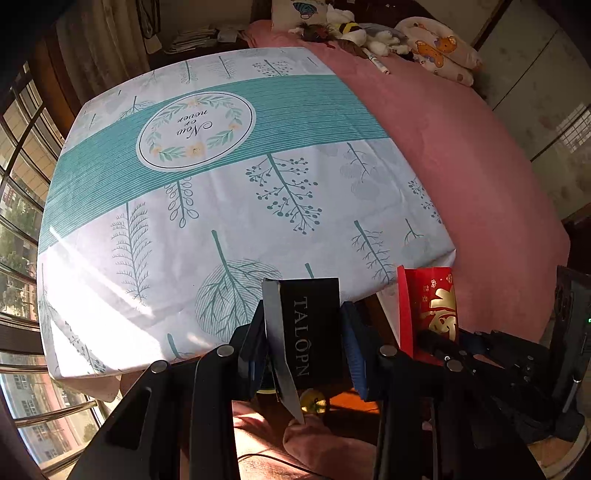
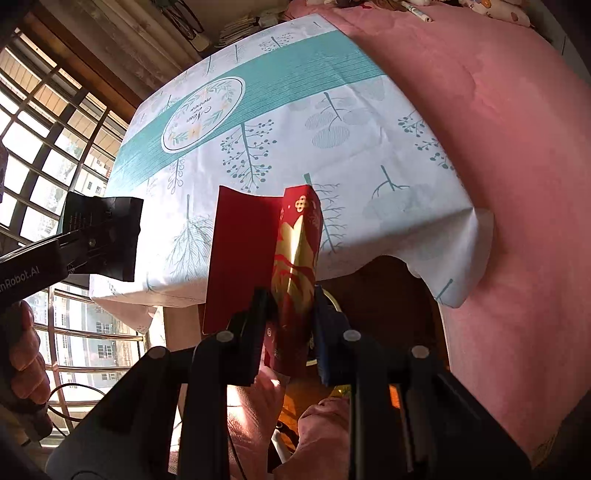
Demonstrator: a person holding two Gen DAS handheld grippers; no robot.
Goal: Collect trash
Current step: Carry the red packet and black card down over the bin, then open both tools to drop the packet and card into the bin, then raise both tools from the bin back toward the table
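My left gripper (image 1: 304, 332) is shut on a black package (image 1: 314, 332) printed TALOPN, held upright off the near edge of the table. In the right wrist view that black package (image 2: 107, 236) and the left gripper (image 2: 79, 242) show at the left. My right gripper (image 2: 290, 314) is shut on a red and gold paper envelope (image 2: 295, 258) with an open red flap, also held off the table's near edge. The same red envelope (image 1: 430, 306) and the right gripper (image 1: 439, 347) show at the right of the left wrist view.
A table with a white and teal leaf-print cloth (image 1: 221, 184) fills the middle. A pink bed (image 1: 461, 147) lies to the right, with plush toys (image 1: 354, 33), a pillow (image 1: 439, 48) and a marker (image 1: 378, 64) at its far end. Barred windows (image 1: 22, 221) are on the left.
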